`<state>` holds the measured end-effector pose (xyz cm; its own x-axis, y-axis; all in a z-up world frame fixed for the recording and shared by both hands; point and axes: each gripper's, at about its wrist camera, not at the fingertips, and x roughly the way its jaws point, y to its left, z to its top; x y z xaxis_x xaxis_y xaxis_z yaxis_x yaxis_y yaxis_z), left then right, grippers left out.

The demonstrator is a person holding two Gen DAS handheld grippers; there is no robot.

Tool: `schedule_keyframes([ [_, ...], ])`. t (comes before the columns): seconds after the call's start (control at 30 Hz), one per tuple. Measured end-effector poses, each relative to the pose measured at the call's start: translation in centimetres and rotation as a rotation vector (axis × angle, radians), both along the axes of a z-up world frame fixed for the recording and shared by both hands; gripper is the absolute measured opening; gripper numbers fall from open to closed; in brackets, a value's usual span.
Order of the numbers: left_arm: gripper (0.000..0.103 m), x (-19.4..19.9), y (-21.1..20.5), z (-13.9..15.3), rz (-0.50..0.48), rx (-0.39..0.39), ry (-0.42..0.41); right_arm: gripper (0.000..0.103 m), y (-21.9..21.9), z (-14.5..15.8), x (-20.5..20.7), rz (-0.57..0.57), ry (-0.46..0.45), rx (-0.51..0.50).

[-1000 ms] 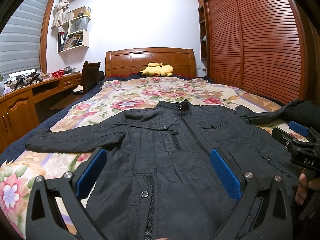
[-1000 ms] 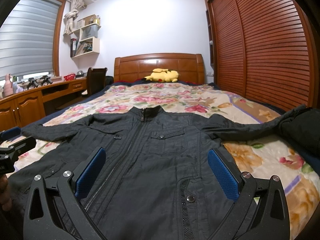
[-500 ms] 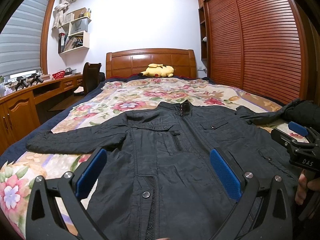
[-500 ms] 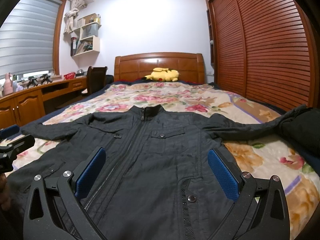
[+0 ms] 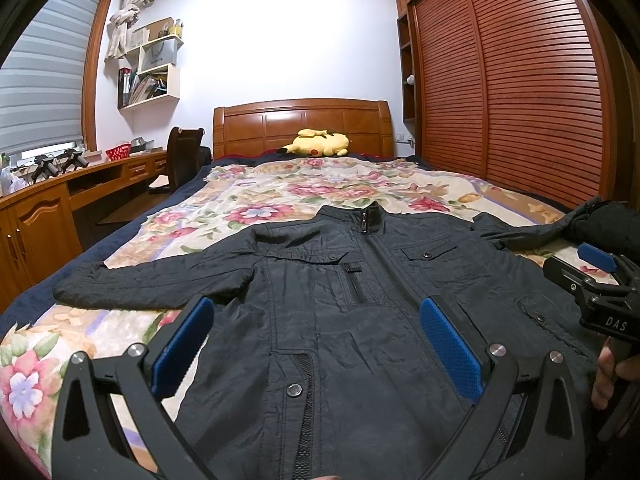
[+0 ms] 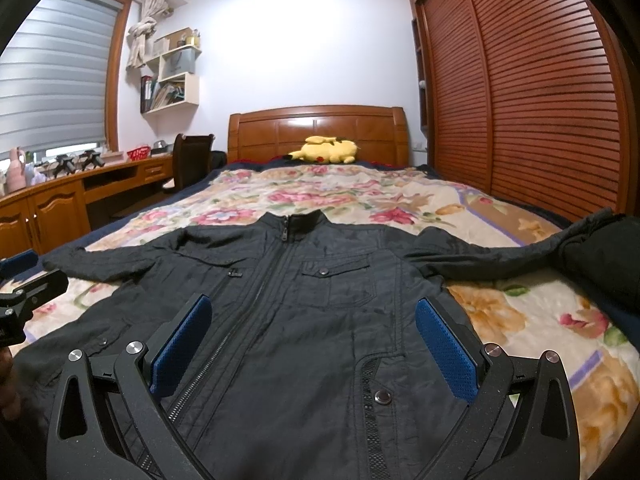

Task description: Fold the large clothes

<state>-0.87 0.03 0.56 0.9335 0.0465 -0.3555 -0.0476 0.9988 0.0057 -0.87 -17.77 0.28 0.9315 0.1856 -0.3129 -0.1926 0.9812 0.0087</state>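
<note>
My blue pads (image 5: 450, 350) look dimpled and rubbery, the black jacket (image 5: 360, 320) crinkled matt cloth, the headboard (image 6: 316, 132) glossy wood.

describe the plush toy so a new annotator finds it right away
Start at the wooden headboard at the far end of the bed. The plush toy lies right in front of it, at the top of the floral bedspread, well beyond the dark jacket. It is the only bright yellow thing on the bed, with a red cheek spot.
</note>
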Motion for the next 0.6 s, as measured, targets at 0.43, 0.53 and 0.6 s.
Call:
schedule_keyframes([
  [0.43,0.103,-0.18,0.05,0.02,-0.001,0.000,0.001,0.103,-0.02,0.10,-0.04,0.002,0.000,0.002],
  [0.53,0.103,-0.05,0.04,-0.02,-0.003,0.001,0.005,0.103,0.00,-0.02,-0.03,0.012,0.001,0.010],
  [0.6,0.103,-0.07,0.16,-0.05,-0.007,-0.003,0.013,0.103,-0.07,0.12,-0.08,0.026,0.007,0.023],
])
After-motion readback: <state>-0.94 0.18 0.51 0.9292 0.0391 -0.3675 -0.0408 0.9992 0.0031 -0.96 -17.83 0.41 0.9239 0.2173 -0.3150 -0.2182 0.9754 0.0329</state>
